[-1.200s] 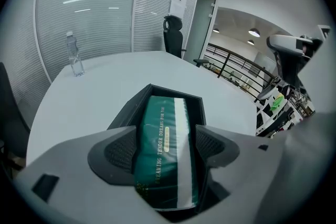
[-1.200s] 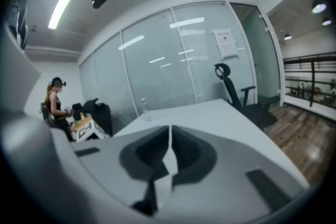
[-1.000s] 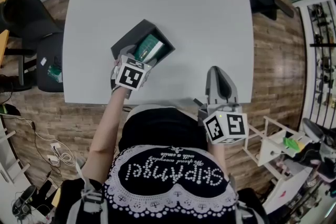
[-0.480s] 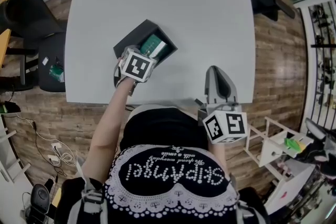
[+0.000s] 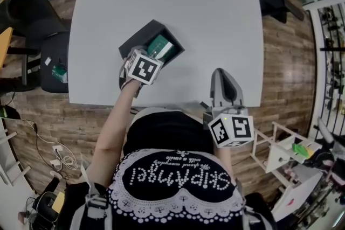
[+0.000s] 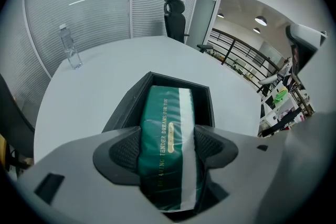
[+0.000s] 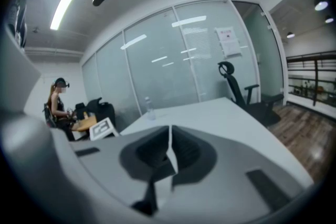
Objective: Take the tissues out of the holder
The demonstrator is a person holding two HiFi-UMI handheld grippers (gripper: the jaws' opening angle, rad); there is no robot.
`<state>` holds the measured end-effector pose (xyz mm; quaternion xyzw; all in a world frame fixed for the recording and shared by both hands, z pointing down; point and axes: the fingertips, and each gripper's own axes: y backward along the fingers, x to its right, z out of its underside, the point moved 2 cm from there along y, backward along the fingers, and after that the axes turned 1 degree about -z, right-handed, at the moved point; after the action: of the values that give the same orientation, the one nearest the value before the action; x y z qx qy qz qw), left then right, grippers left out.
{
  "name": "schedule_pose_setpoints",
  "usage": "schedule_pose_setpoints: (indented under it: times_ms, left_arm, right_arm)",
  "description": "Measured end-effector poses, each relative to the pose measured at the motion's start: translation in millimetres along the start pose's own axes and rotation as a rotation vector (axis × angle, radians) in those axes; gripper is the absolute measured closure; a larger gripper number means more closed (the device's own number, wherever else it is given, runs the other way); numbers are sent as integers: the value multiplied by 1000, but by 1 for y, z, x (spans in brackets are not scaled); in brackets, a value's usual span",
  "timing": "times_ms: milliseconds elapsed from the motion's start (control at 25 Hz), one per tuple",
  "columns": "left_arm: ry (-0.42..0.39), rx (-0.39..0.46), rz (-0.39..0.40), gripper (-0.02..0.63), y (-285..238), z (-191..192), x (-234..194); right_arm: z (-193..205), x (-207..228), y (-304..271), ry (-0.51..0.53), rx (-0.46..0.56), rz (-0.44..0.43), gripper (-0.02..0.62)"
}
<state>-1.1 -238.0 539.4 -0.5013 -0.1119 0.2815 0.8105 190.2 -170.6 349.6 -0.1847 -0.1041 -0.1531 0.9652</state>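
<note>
**Fingers clamped on the green tissue pack**

The fingers (image 6: pixel 125 150) of the left gripper (image 6: pixel 167 148) are pressed against the two long sides of the tissue pack (image 6: pixel 165 107). Their dark pads have a fine ribbed grain and rounded, bulging outlines. The pack is a soft oblong block in glossy green film, with a white stripe along its right side and gold lettering down its top. It lies between the pads, running from them toward 12 o'clock, where its far end sits inside the holder (image 6: pixel 125 107). The holder is a matte black rectangular box with an open top and straight walls, standing on the smooth white table (image 6: pixel 94 81).

A clear plastic bottle (image 6: pixel 70 47) stands well apart at 10 o'clock from the holder.

The right gripper (image 7: pixel 169 152) has its pads closed together with nothing between them. In the head view it sits at 5 o'clock from the holder, at the table's near edge.
</note>
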Motion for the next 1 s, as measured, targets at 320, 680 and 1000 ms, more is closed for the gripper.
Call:
schedule_pose_setpoints:
  times_ms: [320,680,1000]
  left_arm:
    - [-18,0,7,272,10,0,0]
    - [19,189,-7,272,65,-34,1]
    - [65,431,-93,272,129,-70,-9]
  right_arm:
    - [-1,1,1,3,5,0,560]
    - [-4,-4,0,16,14,-25,559]
    - [-9,-4,2,36,27,-45,560]
